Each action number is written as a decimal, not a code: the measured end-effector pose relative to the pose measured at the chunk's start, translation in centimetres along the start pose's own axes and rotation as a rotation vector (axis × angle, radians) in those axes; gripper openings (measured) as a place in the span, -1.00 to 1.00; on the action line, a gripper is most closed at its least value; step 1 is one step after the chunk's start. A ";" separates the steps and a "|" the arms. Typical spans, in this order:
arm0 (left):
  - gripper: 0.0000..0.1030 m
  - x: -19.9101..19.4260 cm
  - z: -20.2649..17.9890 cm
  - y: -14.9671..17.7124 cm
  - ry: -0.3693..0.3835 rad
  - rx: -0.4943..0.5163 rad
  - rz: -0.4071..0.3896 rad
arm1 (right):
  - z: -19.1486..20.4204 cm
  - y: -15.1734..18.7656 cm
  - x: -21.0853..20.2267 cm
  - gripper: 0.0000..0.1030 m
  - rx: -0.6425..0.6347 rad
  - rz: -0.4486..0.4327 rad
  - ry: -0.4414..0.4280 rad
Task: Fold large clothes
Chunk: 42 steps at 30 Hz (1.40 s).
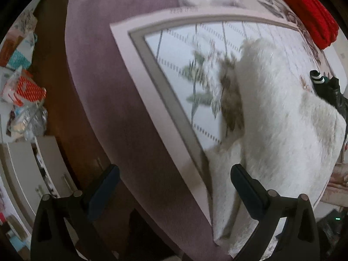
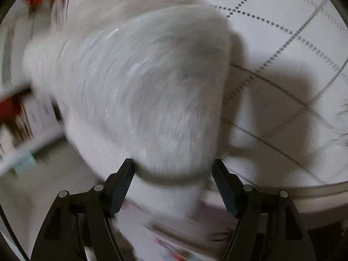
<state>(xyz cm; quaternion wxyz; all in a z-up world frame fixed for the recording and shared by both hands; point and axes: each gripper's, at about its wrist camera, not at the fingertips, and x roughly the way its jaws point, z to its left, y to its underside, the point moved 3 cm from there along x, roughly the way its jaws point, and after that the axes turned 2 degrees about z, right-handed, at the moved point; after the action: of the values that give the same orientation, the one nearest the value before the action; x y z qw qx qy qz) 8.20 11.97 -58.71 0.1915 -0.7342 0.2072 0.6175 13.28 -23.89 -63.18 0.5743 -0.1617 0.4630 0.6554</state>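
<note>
White fluffy garment point(image 1: 282, 117) lay bunched on the bed point(image 1: 178, 50), one end trailing over the bed's edge. Left tool point(image 1: 174, 187) hung above that edge, jaws wide, nothing between them. Right tool point(image 2: 174, 180) also stood apart, pile just ahead of its tips, not pinched; view badly blurred. Judgement: spread flat first. Take the two corners of one hem, bite deep past the slippery pile, lift evenly. Red clothes point(image 1: 308, 13) sat well apart.

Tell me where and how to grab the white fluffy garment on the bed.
Grip the white fluffy garment at its narrow end hanging over the bed edge, probably from the bedside: it drapes free there, so a pad can likely pass under it.
</note>
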 end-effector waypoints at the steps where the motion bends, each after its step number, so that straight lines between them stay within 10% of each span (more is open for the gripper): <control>1: 1.00 0.7 0.2 0.3 -0.007 -0.009 0.007 | 0.8 0.3 -1.4 0.46 -0.071 -0.003 0.058; 9: 1.00 4.9 1.0 1.3 -0.047 -0.049 0.044 | 15.3 0.4 -2.9 0.62 -0.575 -0.078 0.237; 15: 1.00 6.3 1.6 2.1 -0.016 -0.049 0.041 | 23.9 2.4 8.6 0.67 -0.847 -0.022 0.381; 18: 1.00 6.7 1.7 2.1 0.009 -0.045 0.029 | 23.6 3.4 13.1 0.75 -1.003 -0.050 0.636; 21: 1.00 7.1 1.8 2.0 0.038 -0.054 0.018 | 23.5 3.8 14.4 0.07 -1.069 -0.140 0.761; 26: 1.00 7.7 2.4 2.1 0.089 -0.061 -0.020 | 23.6 5.3 11.4 -0.59 -1.046 -0.178 0.649; 42: 1.00 8.7 5.0 2.9 0.122 -0.049 -0.020 | 23.4 16.3 7.9 -0.71 -1.266 -0.071 0.477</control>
<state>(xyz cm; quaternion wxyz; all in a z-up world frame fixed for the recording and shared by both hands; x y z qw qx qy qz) 3.78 11.63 -68.20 0.1668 -0.7770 0.1958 0.5746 3.82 0.85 -50.07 0.2721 -0.6224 0.0983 0.7272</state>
